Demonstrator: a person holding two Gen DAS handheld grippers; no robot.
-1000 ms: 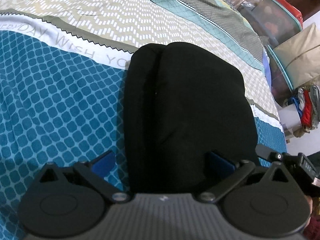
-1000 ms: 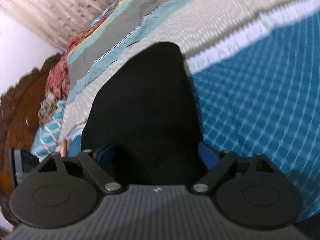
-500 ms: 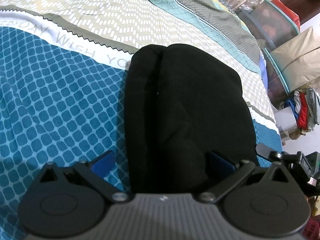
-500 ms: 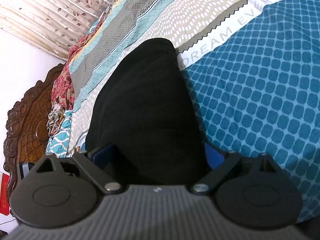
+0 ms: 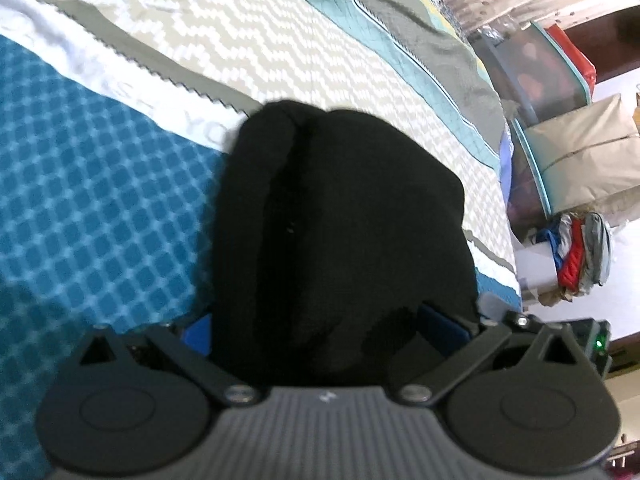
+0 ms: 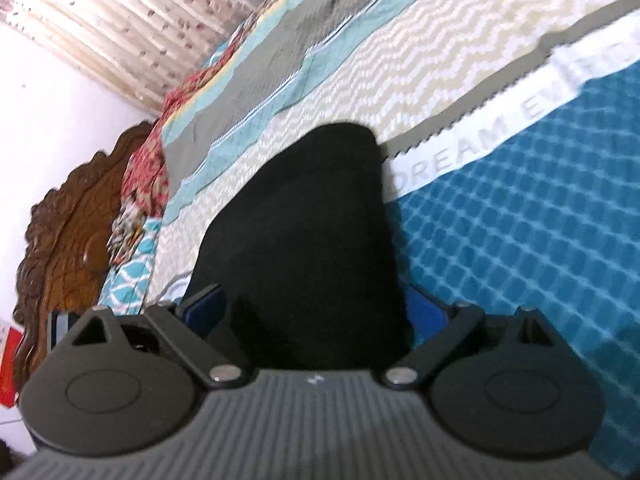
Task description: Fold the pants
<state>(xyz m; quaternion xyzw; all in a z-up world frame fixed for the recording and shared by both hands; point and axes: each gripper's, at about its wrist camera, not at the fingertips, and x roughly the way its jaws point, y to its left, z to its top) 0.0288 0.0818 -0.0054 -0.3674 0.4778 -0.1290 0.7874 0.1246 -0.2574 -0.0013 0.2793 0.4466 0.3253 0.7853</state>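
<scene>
The black pants [image 5: 340,216] lie folded in a thick bundle on the patterned bedspread [image 5: 100,208]. My left gripper [image 5: 320,324] has its jaws wide apart, with the near end of the bundle between its blue pads [image 5: 197,330]. In the right wrist view the same pants [image 6: 308,232] fill the space between the spread blue pads [image 6: 424,312] of my right gripper [image 6: 314,308]. The near edge of the fabric is hidden behind both gripper bodies, so I cannot tell whether the pads touch it.
The bedspread [image 6: 520,240] has teal checks, a white lettered band and beige zigzags. A carved wooden headboard [image 6: 68,232] and curtain [image 6: 120,20] are at the left of the right view. Storage boxes [image 5: 540,80], a cushion [image 5: 580,152] and bundled clothes [image 5: 580,248] stand beyond the bed's right edge.
Both grippers stay open around the bundle. The views shifted slightly and are blurred now; the pants look a little farther back in the right wrist view.
</scene>
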